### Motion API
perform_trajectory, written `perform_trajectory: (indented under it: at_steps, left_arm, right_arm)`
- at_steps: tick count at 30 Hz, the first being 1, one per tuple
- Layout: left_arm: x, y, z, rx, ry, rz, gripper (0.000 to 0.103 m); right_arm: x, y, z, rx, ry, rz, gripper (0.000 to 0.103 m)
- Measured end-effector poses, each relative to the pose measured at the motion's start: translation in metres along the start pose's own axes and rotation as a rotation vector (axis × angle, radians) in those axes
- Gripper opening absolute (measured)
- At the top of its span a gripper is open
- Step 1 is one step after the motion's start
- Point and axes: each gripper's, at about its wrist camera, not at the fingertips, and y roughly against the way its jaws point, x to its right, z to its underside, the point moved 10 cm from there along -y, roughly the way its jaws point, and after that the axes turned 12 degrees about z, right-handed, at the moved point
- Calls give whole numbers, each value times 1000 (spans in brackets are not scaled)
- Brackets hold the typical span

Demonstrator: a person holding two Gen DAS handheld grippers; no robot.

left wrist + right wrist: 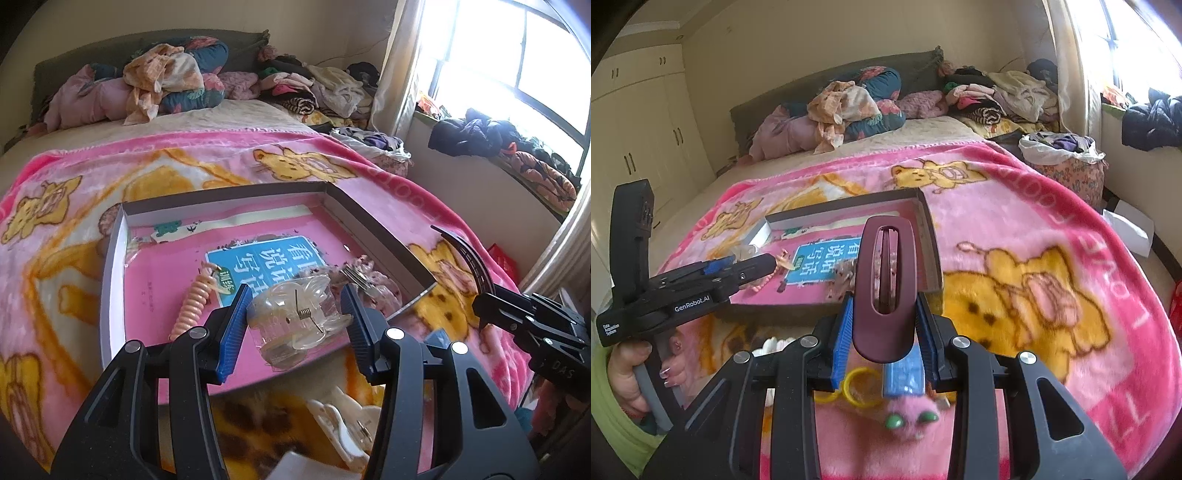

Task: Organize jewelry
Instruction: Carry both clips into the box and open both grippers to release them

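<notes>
1. Lower centre, left view: the left gripper (293,325), half-spread, clamps a clear claw clip (295,321) over the box (110,266).
2. Lower centre, right view: the right gripper (884,332), narrowly parted, pinches a maroon clip (886,284) upright, near the box's right wall.

Pink floor of the tray (110,258) lies bare at left and far end. A coil tie (192,299) and scrunchie (369,280) crowd its near part; low walls ring it.
</notes>
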Motion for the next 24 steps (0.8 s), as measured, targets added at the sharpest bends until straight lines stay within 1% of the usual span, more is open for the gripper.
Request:
perform_trajectory:
  at_steps: [8,15,19,24]
  left_arm:
    - [-12,-16,-6,-20,24,0,41]
    - [-18,-33,-1,-58,35,-2,41]
    - [-21,-41,3,-78,45,3,41]
    - [-22,-46,6,-100,51,5,41]
  right_arm:
    - [-1,-21,-19,5,16,17,31]
    - [1,-38,-34,16,36,25,31]
    - [-1,-55,-40,-8,48,23,31]
    - [-9,-76,-38,-47,68,13,31]
